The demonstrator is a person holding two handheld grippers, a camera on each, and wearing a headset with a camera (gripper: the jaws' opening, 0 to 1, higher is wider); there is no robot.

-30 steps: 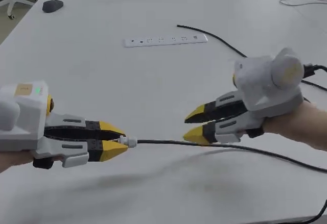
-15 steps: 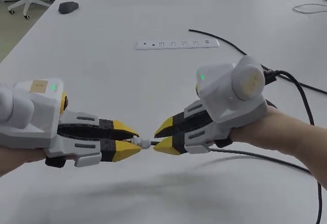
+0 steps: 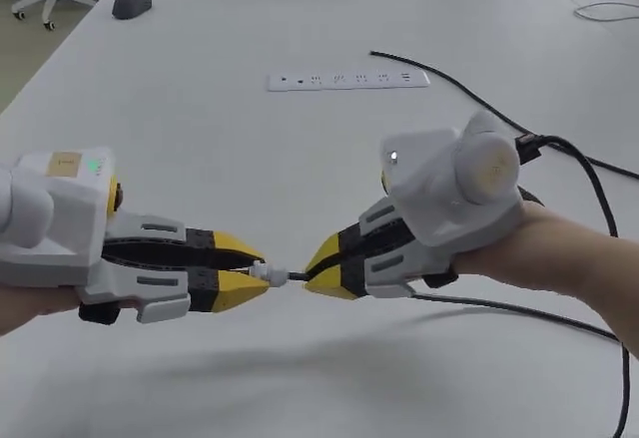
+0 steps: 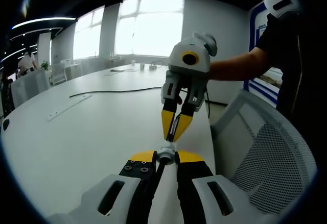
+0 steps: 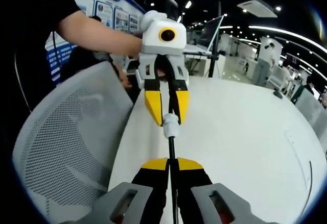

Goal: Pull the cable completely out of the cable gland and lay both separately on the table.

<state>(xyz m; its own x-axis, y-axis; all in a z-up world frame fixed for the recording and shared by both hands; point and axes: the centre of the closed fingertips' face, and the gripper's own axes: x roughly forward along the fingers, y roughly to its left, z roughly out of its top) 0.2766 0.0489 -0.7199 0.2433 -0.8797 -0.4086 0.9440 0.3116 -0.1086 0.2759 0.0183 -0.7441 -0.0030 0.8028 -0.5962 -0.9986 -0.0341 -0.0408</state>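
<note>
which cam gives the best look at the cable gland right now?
Right gripper view: the cable gland sits unobstructed, held by the left claw, with the cable exiting it. Left gripper view shows it end-on between its own jaws; head view shows it small, side-on.

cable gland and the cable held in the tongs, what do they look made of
cable gland: likely moulded plastic, off-white and matt; its surface is smooth and even, with no metallic glint. cable: black jacket, probably rubber or PVC, faintly satin; it bends in soft curves rather than kinks. Looks alone cannot settle either.
</note>
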